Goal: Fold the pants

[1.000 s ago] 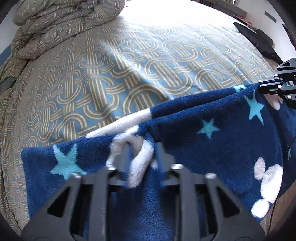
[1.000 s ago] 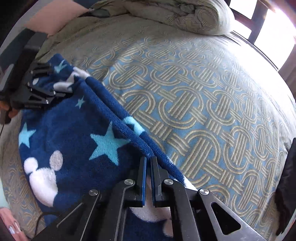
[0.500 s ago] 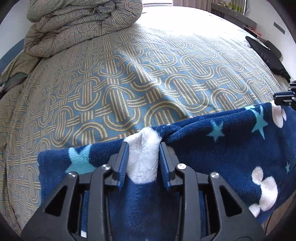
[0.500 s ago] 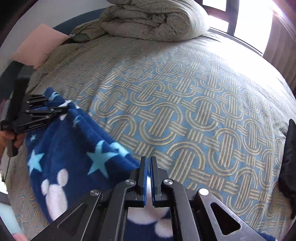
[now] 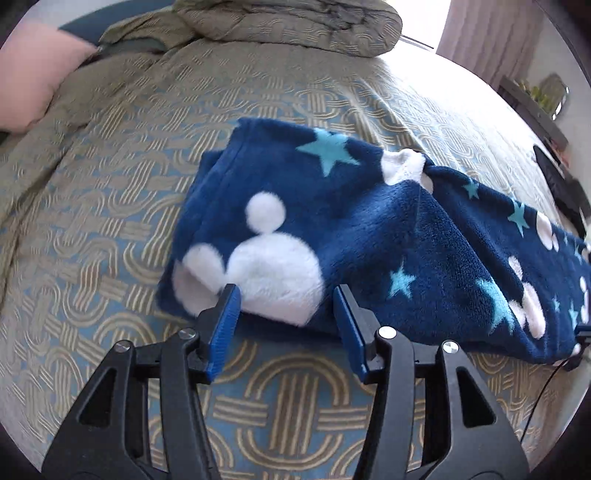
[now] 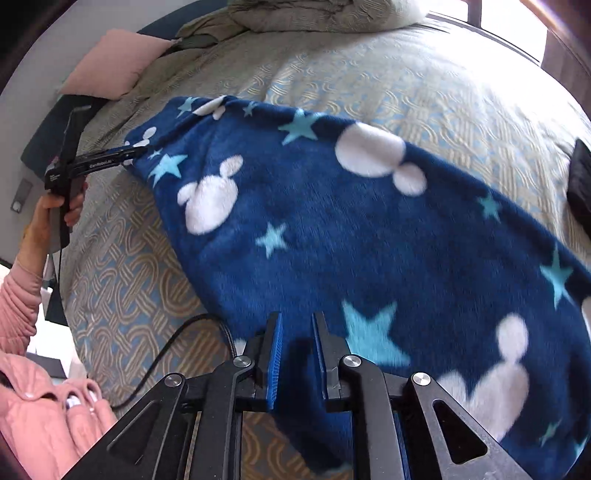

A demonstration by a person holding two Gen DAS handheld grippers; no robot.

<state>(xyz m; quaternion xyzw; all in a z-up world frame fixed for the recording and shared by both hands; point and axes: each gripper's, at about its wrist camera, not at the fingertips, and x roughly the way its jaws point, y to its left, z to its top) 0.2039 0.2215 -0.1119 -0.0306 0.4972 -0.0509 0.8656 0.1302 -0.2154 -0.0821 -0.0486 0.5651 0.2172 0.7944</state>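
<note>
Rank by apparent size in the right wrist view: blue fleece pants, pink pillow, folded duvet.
1. blue fleece pants, clearly largest.
2. pink pillow and folded duvet: alike; the duvet is cropped, so unranked.

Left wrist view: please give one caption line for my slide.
Open left gripper at the edge of folded navy fleece pants lying on a patterned bedspread.

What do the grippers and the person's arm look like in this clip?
Both grippers are black linkage frames with silver screws and blue ribbed pads. The left gripper carries small white lettering on its side and a black cable trails nearby. The person's hand is bare, with a quilted pink sleeve.
</note>
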